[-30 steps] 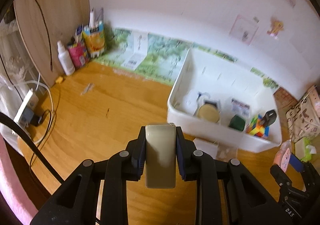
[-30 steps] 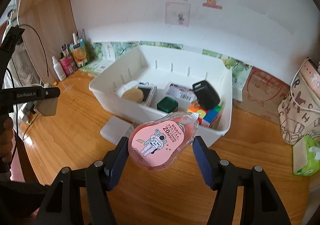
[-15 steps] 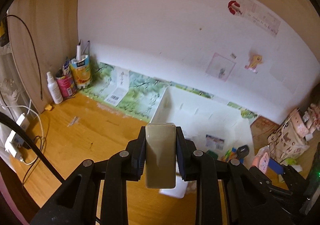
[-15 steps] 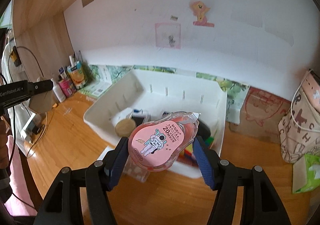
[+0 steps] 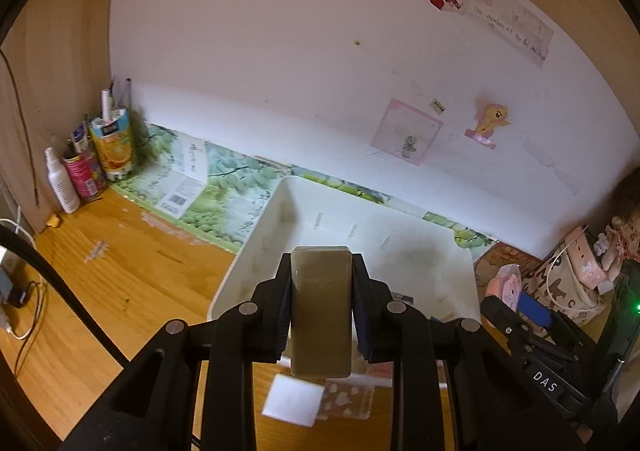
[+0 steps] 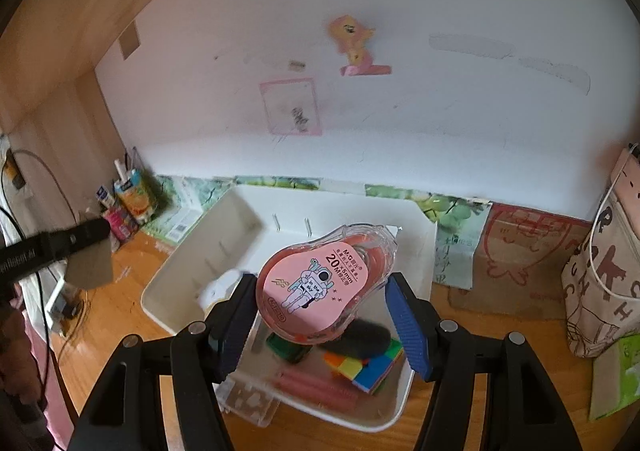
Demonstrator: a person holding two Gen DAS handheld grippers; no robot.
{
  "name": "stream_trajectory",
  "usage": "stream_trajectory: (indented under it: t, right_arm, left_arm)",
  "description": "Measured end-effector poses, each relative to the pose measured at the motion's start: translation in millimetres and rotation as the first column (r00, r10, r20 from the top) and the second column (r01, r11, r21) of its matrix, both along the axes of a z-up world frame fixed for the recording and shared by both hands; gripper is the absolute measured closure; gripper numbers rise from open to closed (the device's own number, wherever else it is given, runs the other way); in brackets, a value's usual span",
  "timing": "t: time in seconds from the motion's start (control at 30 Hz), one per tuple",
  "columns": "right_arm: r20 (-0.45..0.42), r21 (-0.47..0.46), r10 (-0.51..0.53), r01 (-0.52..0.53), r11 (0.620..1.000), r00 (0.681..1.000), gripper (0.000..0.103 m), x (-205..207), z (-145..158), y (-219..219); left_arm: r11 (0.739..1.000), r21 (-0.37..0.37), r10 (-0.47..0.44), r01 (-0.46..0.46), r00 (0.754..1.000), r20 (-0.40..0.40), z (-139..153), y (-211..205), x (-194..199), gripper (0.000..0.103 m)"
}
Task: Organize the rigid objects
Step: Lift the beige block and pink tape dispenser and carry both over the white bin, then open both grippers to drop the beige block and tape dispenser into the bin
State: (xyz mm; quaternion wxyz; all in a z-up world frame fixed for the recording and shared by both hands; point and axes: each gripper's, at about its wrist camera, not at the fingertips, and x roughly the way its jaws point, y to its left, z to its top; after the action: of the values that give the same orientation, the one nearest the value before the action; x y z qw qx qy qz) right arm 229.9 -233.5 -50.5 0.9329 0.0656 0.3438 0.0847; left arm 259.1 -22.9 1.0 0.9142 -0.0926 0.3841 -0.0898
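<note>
Left tongs (image 5: 321, 303) pinch a beige block (image 5: 321, 311), right tongs (image 6: 320, 315) clamp a pink correction-tape dispenser (image 6: 320, 287), both over the white bin (image 6: 416, 383); release near its rim risks spilling onto the table (image 5: 120, 283).

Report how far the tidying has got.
Done: the white bin already holds a colour cube, a black item and a green block. In hand: the left gripper clamps a beige block, and the right gripper holds a pink correction tape; both are over the bin. Left: dropping these two, then the white pad and clear box on the desk.
</note>
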Motion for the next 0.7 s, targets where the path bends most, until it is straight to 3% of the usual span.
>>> stream_trajectory:
  t: [0.13,0.3,0.43,0.7]
  right_arm:
    - [-0.008,0.022,0.001,-0.001,1.0,1.0,0.038,10.0,-4.8,-4.9]
    - [-0.01,0.046,0.02,-0.02,0.999,1.0,0.038,17.8,-16.5,-5.4]
    - [0.006,0.041,0.022,-0.023,0.999,1.0,0.038,17.3,-24.2,-6.3]
    - [-0.007,0.052,0.018,-0.018,0.998,1.0,0.037,24.7,-34.7,-9.2]
  left_arm:
    - [0.999,0.008,-0.032,0.032,0.999,0.007,0.7,-14.4,14.9,0.075]
    - [0.995,0.087,-0.059,0.057,0.998,0.015,-12.4,-31.3,32.4,0.075]
    - [0.995,0.069,-0.063,0.065,0.998,-0.029,-30.0,-37.1,44.1,0.075]
    - [0.991,0.097,-0.091,0.094,0.995,-0.03,-44.4,-50.7,51.1,0.075]
